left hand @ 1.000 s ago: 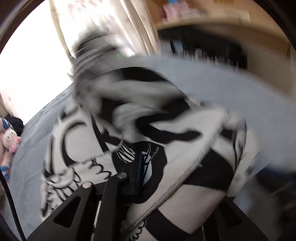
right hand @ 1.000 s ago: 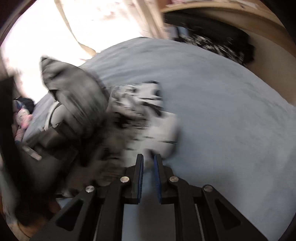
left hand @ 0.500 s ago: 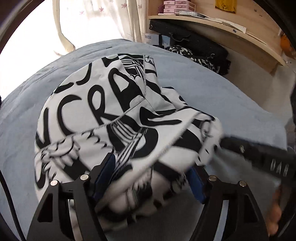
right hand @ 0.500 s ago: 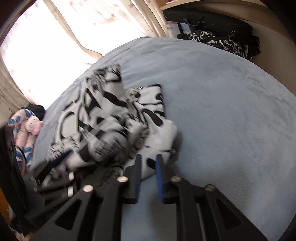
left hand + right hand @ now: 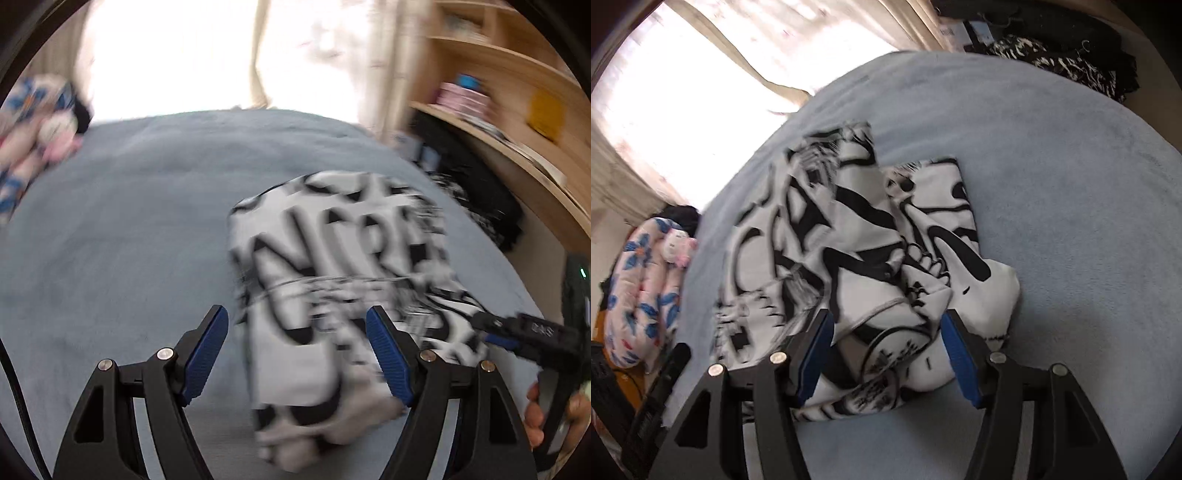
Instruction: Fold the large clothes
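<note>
While the garment [image 5: 871, 266] lay bunched in a black-and-white heap on the grey-blue bed [image 5: 1071, 192], both grippers hovered over its near edge. The right gripper [image 5: 886, 354] had just been opening; its blue fingers [image 5: 814, 354] stood released, cloth lying between them but unpressed. The left gripper [image 5: 297, 354] was released too, its fingers [image 5: 205, 354] wide, the heap reaching between them from one o'clock. A floral pillow [image 5: 642, 291] sat at nine o'clock of the heap, dark clothes [image 5: 1067, 51] at one, a wooden shelf [image 5: 517, 122] beyond.
</note>
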Demonstrator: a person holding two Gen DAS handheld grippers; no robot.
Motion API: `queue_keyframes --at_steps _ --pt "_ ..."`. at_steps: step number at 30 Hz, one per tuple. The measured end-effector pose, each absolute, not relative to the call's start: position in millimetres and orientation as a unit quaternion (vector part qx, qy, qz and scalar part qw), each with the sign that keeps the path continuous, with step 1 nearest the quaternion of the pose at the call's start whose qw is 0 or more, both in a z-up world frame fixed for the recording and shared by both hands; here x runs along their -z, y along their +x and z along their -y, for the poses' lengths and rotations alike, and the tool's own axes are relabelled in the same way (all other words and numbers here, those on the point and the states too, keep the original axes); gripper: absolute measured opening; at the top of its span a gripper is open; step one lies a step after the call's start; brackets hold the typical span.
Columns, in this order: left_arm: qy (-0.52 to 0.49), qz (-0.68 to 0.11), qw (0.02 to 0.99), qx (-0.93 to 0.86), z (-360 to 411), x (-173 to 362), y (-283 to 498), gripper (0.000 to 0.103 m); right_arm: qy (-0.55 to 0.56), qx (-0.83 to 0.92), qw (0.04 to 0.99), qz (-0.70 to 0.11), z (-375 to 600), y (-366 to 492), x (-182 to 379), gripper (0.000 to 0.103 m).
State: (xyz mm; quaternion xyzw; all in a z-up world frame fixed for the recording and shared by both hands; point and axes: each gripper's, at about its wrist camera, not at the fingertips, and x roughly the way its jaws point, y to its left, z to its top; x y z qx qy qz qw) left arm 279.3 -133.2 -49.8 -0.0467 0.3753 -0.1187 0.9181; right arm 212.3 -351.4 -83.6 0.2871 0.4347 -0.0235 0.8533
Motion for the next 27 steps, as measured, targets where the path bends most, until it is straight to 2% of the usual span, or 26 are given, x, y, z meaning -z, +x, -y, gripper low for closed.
queue_keyframes --at_steps 4,6,7,8,9,11,12,16,23,27 --pt "-0.076 -0.404 0.906 0.102 113.7 77.4 291.7 0.075 0.282 0.024 0.856 -0.432 348.0 221.8 86.9 0.063" --pt "-0.089 -0.403 0.905 0.107 111.8 85.9 291.5 0.075 0.277 0.019 0.855 -0.437 345.6 229.3 90.6 0.059" --pt "-0.085 -0.404 0.904 0.109 115.7 88.5 294.0 0.075 0.268 0.016 0.857 -0.44 343.4 232.0 90.6 0.055" --pt "-0.077 -0.405 0.904 0.11 120.3 90.4 295.2 0.075 0.257 0.011 0.86 -0.441 340.8 234.3 89.7 0.04" --pt "-0.071 -0.406 0.905 0.109 121.8 90.1 293.7 0.075 0.248 0.008 0.864 -0.438 339.4 234.9 86.4 0.031" --pt "-0.057 -0.408 0.904 0.115 135.5 89.8 295.9 0.074 0.236 0.001 0.877 -0.419 338.8 229.1 74.3 0.024" --pt "-0.052 -0.41 0.903 0.12 140.7 88.1 296.5 0.071 0.229 0.005 0.89 -0.393 339.9 219.3 61.6 0.023" --pt "-0.03 -0.399 0.905 0.145 166.9 79.6 292.2 0.07 0.194 0.038 0.92 -0.338 344.4 185.5 34.0 0.022" --pt "0.115 -0.371 0.915 0.112 227.4 104.4 278.5 0.07 0.199 0.101 0.888 -0.401 363.3 192.7 101.8 0.021" --pt "0.102 -0.382 0.912 0.109 226.1 103.6 280.8 0.07 0.192 0.112 0.885 -0.409 355.1 198.6 92.2 0.024"
